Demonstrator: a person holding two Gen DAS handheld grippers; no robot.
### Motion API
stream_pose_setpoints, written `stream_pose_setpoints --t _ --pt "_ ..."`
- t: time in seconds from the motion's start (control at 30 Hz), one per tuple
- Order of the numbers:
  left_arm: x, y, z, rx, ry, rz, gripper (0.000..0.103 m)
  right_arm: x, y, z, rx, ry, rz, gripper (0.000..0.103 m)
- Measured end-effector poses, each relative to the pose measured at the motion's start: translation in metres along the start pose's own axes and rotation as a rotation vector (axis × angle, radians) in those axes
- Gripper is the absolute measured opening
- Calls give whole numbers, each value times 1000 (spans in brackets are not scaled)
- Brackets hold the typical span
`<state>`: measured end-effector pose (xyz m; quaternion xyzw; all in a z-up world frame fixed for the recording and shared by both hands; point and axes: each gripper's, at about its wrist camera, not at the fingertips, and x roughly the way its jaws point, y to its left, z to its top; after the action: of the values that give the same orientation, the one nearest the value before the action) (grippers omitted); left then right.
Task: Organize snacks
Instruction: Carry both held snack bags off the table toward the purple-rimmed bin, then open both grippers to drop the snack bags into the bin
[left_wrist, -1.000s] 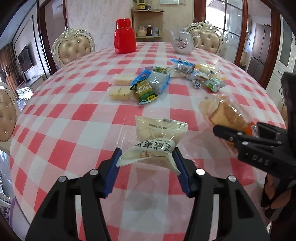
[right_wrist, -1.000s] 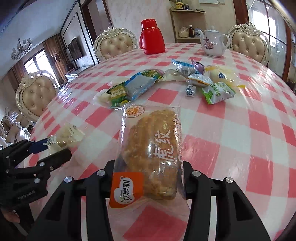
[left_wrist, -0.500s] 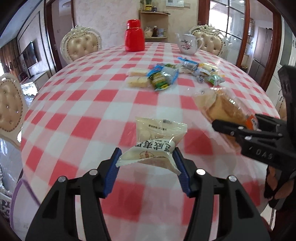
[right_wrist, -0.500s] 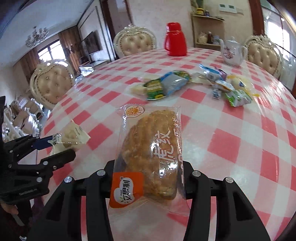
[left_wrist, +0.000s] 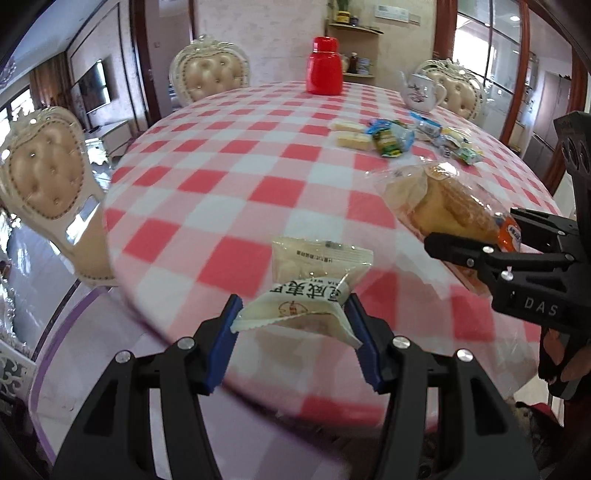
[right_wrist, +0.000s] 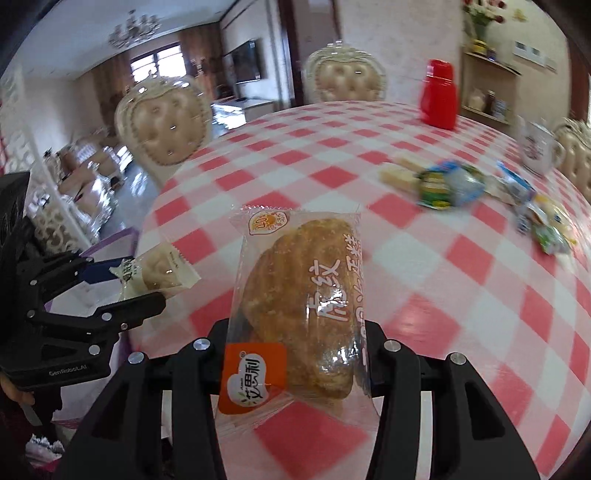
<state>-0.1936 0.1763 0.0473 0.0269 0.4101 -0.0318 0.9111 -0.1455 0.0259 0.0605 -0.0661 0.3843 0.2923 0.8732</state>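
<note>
My left gripper (left_wrist: 293, 321) is shut on a small cream snack packet (left_wrist: 314, 284), held in the air over the table's near edge; it also shows in the right wrist view (right_wrist: 155, 275). My right gripper (right_wrist: 295, 347) is shut on a clear-wrapped bread packet (right_wrist: 306, 317) with an orange label, held above the table; the bread (left_wrist: 443, 206) shows at right in the left wrist view. Several loose snacks (left_wrist: 391, 138) lie in a pile far back on the table.
A round table with a red-and-white checked cloth (left_wrist: 236, 184) lies ahead. A red thermos (left_wrist: 324, 66) and a white teapot (left_wrist: 421, 92) stand at its far side. Cream padded chairs (left_wrist: 48, 177) surround it. A purple-rimmed container (left_wrist: 85, 325) sits low at left.
Both grippers have pulled back and to the left with their packets, from over the table's middle to its near left edge. The floor and left chair have come into view.
</note>
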Motion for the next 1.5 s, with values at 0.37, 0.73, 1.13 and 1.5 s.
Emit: stream_pose_setpoints --t 0.37,0.73,1.13,1.5 --pt "-29 79 -38 -76 20 129 58 20 105 2 -199 48 133 47" --pt "-43 143 -63 -126 61 288 58 24 180 -18 -370 102 225 47" --pt "-36 127 -46 -104 60 329 85 -7 150 -13 -321 39 307 73" --pt "-3 9 63 -73 -103 60 101 -32 -55 -25 145 -60 42 82"
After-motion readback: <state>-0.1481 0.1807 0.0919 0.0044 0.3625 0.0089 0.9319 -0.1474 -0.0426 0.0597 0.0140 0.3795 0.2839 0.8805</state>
